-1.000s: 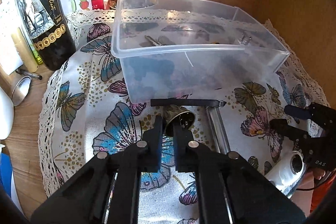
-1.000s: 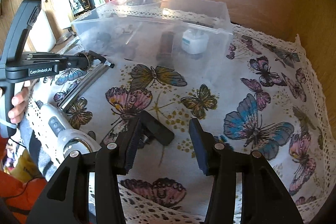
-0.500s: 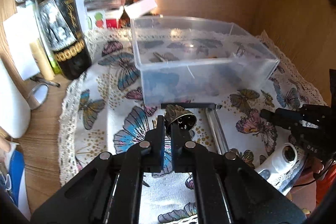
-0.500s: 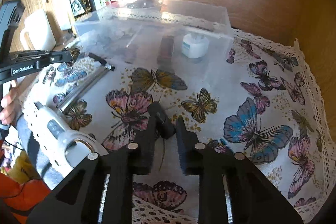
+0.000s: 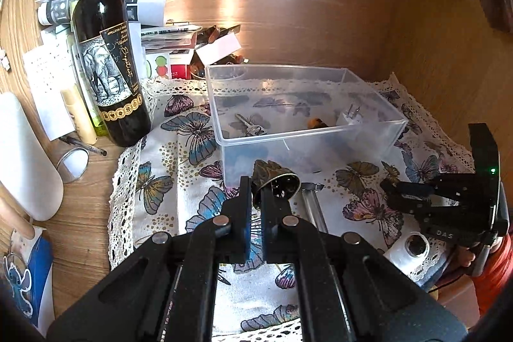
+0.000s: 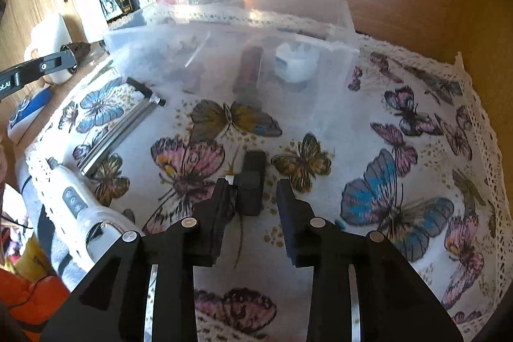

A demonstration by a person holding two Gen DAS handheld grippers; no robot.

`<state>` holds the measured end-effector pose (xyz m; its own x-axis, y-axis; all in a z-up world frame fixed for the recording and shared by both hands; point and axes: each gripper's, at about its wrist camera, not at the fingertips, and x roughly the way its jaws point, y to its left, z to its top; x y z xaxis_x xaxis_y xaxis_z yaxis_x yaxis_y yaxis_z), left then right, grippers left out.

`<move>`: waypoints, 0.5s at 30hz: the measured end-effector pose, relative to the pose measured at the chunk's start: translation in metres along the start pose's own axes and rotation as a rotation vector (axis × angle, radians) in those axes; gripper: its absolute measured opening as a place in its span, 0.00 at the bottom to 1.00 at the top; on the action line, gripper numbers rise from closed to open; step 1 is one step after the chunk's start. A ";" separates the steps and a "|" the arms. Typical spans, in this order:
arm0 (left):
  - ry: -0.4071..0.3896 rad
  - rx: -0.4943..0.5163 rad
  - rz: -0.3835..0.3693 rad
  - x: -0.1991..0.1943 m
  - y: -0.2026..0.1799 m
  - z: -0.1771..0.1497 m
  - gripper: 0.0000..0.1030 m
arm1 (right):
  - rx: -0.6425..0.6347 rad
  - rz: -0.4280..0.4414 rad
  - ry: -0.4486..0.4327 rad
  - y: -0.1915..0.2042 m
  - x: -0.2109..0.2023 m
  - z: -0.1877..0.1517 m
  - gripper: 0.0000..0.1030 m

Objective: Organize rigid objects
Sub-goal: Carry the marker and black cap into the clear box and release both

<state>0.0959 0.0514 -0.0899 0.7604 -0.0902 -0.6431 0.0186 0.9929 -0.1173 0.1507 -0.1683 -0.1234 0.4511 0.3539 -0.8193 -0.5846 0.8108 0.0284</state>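
My left gripper is shut on a small brass bell and holds it above the butterfly cloth, just in front of the clear plastic bin. The bin holds a key, a white plug and a small dark item. My right gripper is open, its jaws astride a small black block that lies on the cloth; the left finger touches it. The bell in the left gripper also shows in the right wrist view.
A wine bottle stands left of the bin, with papers and boxes behind. A metal bar tool and a white handheld device lie on the cloth's left part. A white mug stands off the cloth.
My left gripper has risen and drawn back with the bell. My right gripper closed around the black block half a second ago and now stands open again, the block turned lengthwise between the jaws.
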 end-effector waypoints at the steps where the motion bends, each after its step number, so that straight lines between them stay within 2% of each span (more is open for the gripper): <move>1: -0.002 -0.002 -0.002 0.000 0.000 0.000 0.03 | -0.005 -0.002 0.001 0.001 0.001 0.001 0.25; 3: -0.009 -0.003 0.002 -0.001 0.000 0.002 0.03 | -0.010 -0.023 -0.007 0.001 0.001 0.002 0.16; 9: -0.046 -0.003 0.002 -0.007 0.000 0.014 0.03 | 0.013 -0.028 -0.060 -0.002 -0.010 0.008 0.16; 15: -0.104 -0.002 0.004 -0.014 0.000 0.032 0.03 | 0.023 -0.024 -0.171 -0.002 -0.043 0.029 0.16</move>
<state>0.1058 0.0556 -0.0565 0.8237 -0.0776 -0.5617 0.0143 0.9931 -0.1162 0.1520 -0.1720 -0.0716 0.5738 0.4072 -0.7106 -0.5576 0.8297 0.0252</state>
